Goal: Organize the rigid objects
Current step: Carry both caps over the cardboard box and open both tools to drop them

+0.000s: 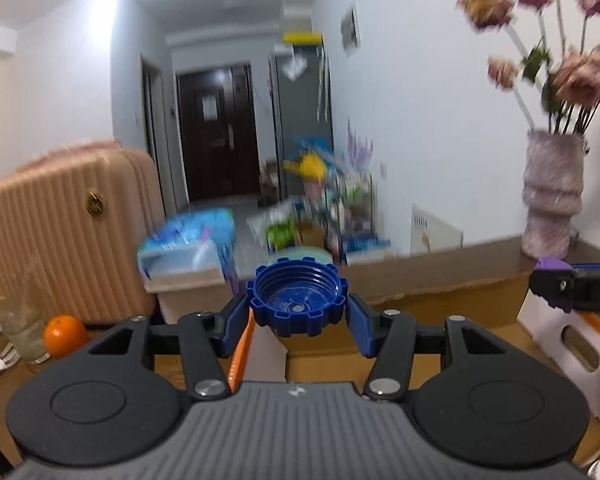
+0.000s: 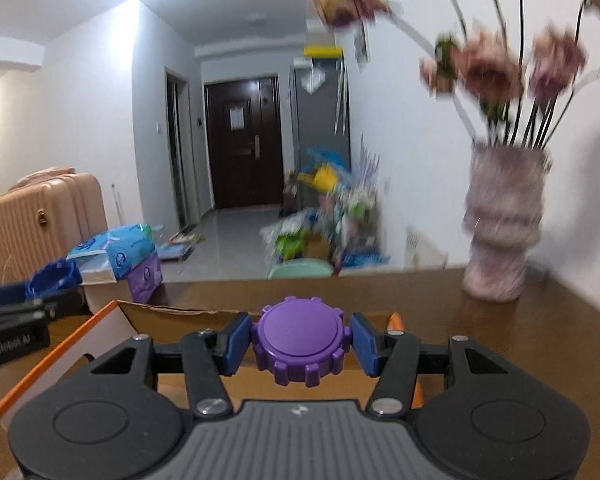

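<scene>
My left gripper [image 1: 298, 310] is shut on a dark blue ribbed cap [image 1: 298, 300], its hollow threaded side facing the camera, held above an open cardboard box [image 1: 440, 292]. My right gripper [image 2: 302, 346] is shut on a purple ribbed cap [image 2: 302, 344], its flat top facing the camera, held above the same box [image 2: 172, 316]. The right gripper with the purple cap [image 1: 552, 264] shows at the right edge of the left wrist view. The left gripper with the blue cap [image 2: 54, 278] shows at the left edge of the right wrist view.
A brown wooden table [image 2: 520, 352] carries a pink-grey vase [image 2: 500, 236] of dried flowers at the right. An orange [image 1: 65, 336] and a glass [image 1: 20, 328] stand at the left. A pink suitcase [image 1: 60, 232] stands beyond. Clutter lies on the hallway floor.
</scene>
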Action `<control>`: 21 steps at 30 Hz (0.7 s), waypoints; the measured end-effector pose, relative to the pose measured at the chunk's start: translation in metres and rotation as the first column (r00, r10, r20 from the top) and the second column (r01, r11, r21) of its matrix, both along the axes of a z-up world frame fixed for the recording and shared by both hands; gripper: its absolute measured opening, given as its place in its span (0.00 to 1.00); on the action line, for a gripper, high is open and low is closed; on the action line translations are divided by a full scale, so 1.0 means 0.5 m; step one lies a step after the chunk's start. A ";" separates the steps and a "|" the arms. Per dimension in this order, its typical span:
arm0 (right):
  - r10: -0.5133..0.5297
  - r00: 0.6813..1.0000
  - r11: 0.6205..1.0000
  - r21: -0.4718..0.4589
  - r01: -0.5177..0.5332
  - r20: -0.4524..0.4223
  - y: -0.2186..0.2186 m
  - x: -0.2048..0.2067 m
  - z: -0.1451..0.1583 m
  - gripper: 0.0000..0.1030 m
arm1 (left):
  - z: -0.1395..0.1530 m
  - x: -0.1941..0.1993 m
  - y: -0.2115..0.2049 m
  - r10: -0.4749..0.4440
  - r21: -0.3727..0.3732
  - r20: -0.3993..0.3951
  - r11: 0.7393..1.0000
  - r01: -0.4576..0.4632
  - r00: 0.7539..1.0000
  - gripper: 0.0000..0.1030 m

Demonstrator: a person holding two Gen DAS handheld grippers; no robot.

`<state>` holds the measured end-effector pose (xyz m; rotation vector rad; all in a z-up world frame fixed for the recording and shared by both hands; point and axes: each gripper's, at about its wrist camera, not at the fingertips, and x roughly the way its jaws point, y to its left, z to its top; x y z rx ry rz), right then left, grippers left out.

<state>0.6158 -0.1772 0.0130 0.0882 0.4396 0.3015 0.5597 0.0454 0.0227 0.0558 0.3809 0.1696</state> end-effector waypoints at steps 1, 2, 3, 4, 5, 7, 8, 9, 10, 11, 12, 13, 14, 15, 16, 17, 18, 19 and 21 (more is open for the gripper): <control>0.000 0.999 1.000 0.007 0.000 -0.033 -0.001 0.023 -0.006 0.52 | -0.005 0.016 0.007 0.000 -0.009 -0.024 1.000 0.000 1.000 0.53; -0.003 0.998 1.000 0.002 0.003 -0.058 0.000 0.041 -0.011 0.52 | -0.010 0.033 0.013 -0.008 -0.015 -0.056 1.000 0.007 0.998 0.53; -0.004 0.997 1.000 -0.007 0.003 -0.079 0.002 0.062 -0.015 0.52 | -0.016 0.049 0.018 -0.017 -0.020 -0.088 1.000 0.015 0.996 0.53; -0.005 0.994 1.000 -0.014 0.003 -0.108 0.003 0.083 -0.018 0.52 | -0.020 0.064 0.023 -0.020 -0.026 -0.113 1.000 0.017 0.993 0.53; -0.008 0.990 1.000 -0.018 0.005 -0.143 0.005 0.103 -0.022 0.52 | -0.022 0.080 0.026 -0.027 -0.026 -0.145 0.999 0.023 0.989 0.53; 0.004 0.977 1.000 -0.025 -0.009 -0.212 0.010 0.143 -0.029 0.52 | -0.029 0.114 0.033 -0.056 -0.050 -0.211 0.998 0.047 0.976 0.53; 0.002 0.971 0.999 -0.038 -0.012 -0.239 0.014 0.161 -0.033 0.52 | -0.037 0.136 0.040 -0.084 -0.082 -0.266 0.995 0.065 0.960 0.53; -0.011 0.964 0.998 -0.066 -0.007 -0.264 0.021 0.176 -0.037 0.52 | -0.046 0.156 0.047 -0.095 -0.107 -0.317 0.992 0.064 0.944 0.53; -0.019 0.958 0.996 -0.094 -0.008 -0.285 0.030 0.189 -0.041 0.52 | -0.053 0.172 0.053 -0.099 -0.119 -0.353 0.991 0.060 0.930 0.53; -0.019 0.949 0.993 -0.113 -0.017 -0.314 0.039 0.203 -0.047 0.52 | -0.059 0.186 0.056 -0.114 -0.118 -0.388 0.990 0.073 0.915 0.53; -0.018 0.938 0.992 -0.121 -0.025 -0.347 0.045 0.217 -0.055 0.52 | -0.063 0.196 0.059 -0.125 -0.114 -0.414 0.990 0.085 0.902 0.53; -0.020 0.928 0.991 -0.128 -0.030 -0.372 0.050 0.229 -0.062 0.52 | -0.068 0.207 0.062 -0.131 -0.109 -0.438 0.990 0.092 0.890 0.53; -0.027 0.924 0.986 -0.162 -0.037 -0.381 0.060 0.237 -0.068 0.52 | -0.073 0.215 0.064 -0.131 -0.100 -0.459 0.990 0.095 0.879 0.54; -0.044 0.925 0.977 -0.209 -0.039 -0.378 0.072 0.242 -0.072 0.52 | -0.076 0.217 0.063 -0.134 -0.086 -0.464 0.991 0.106 0.875 0.55; -0.057 0.922 0.971 -0.236 -0.038 -0.382 0.080 0.245 -0.076 0.52 | -0.078 0.219 0.062 -0.132 -0.076 -0.471 0.991 0.109 0.872 0.56; -0.067 0.923 0.964 -0.262 -0.038 -0.379 0.088 0.246 -0.079 0.52 | -0.080 0.218 0.061 -0.132 -0.069 -0.473 0.991 0.113 0.871 0.58; -0.079 0.922 0.958 -0.283 -0.034 -0.378 0.093 0.246 -0.083 0.55 | -0.081 0.216 0.059 -0.141 -0.069 -0.474 0.990 0.123 0.869 0.64; -0.082 0.922 0.952 -0.303 -0.039 -0.378 0.098 0.246 -0.087 0.56 | -0.081 0.216 0.058 -0.148 -0.067 -0.477 0.989 0.133 0.866 0.69; -0.071 0.922 0.942 -0.329 -0.063 -0.380 0.106 0.244 -0.092 0.61 | -0.085 0.211 0.055 -0.152 -0.054 -0.479 0.988 0.143 0.865 0.72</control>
